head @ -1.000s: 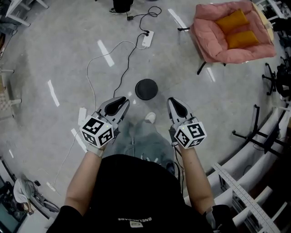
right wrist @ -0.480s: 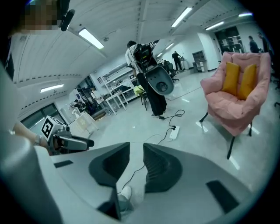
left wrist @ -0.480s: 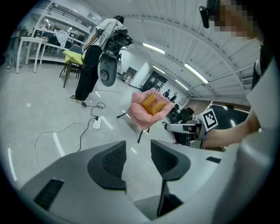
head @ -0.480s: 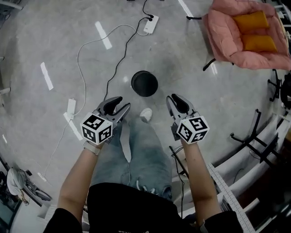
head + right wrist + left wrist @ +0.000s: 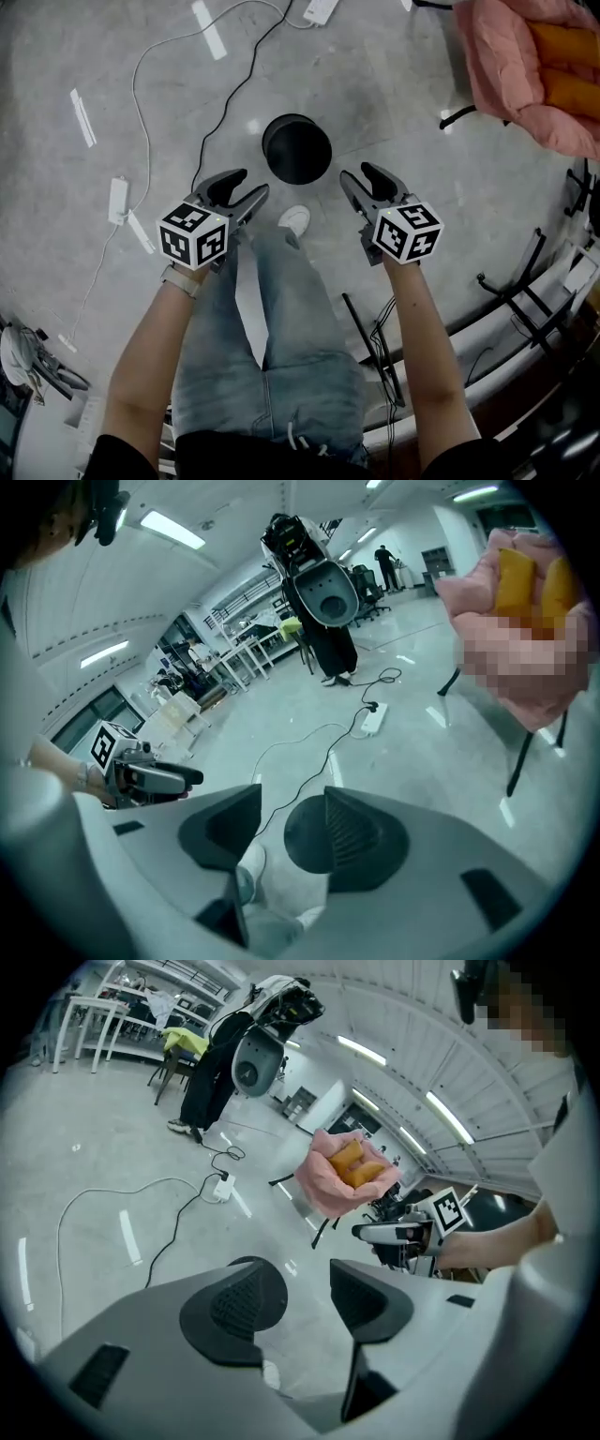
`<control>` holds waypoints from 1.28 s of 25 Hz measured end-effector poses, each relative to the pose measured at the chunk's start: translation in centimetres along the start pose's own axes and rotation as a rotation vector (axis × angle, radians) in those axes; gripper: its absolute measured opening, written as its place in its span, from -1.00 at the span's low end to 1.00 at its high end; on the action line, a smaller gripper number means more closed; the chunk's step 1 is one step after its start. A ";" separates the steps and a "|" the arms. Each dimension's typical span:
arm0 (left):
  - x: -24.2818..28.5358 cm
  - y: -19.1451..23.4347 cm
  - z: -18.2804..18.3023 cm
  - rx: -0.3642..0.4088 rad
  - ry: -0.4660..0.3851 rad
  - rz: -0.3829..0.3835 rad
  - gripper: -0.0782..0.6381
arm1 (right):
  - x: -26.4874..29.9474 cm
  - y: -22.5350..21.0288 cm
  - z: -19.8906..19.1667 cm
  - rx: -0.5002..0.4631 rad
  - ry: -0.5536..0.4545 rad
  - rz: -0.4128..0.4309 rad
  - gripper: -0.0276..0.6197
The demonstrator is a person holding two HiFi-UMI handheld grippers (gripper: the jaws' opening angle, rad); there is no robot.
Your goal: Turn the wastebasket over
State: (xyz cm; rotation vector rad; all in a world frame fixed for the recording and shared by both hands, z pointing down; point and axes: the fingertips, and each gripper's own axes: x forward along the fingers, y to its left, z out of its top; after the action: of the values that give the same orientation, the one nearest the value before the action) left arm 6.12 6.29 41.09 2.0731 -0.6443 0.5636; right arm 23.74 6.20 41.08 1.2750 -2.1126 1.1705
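The black round wastebasket stands on the grey floor, seen from above, just ahead of both grippers. My left gripper is to its lower left and my right gripper to its lower right, both apart from it. The jaws of both have just been opening and hold nothing. In the right gripper view the wastebasket shows dark between the jaws of the right gripper, farther off. In the left gripper view the wastebasket peeks out behind the left pad of the left gripper.
A pink chair with orange cushions stands at the upper right. Cables and a power strip lie beyond the wastebasket, and a white adapter lies at the left. The person's shoe is just short of the wastebasket. Black stands crowd the right.
Both grippers have sunk toward the floor and their jaws have spread apart. The wastebasket looks larger and nearer. The person has bent forward over it.
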 end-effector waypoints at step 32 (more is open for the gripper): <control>18.3 15.1 -12.8 -0.144 0.089 0.015 -0.09 | 20.0 -11.5 -14.2 0.062 0.260 0.147 -0.05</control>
State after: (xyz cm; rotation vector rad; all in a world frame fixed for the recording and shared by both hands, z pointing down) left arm 8.65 5.39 67.90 1.8996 -0.6302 0.5976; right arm 22.62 4.83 68.11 0.9463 -2.0175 1.3912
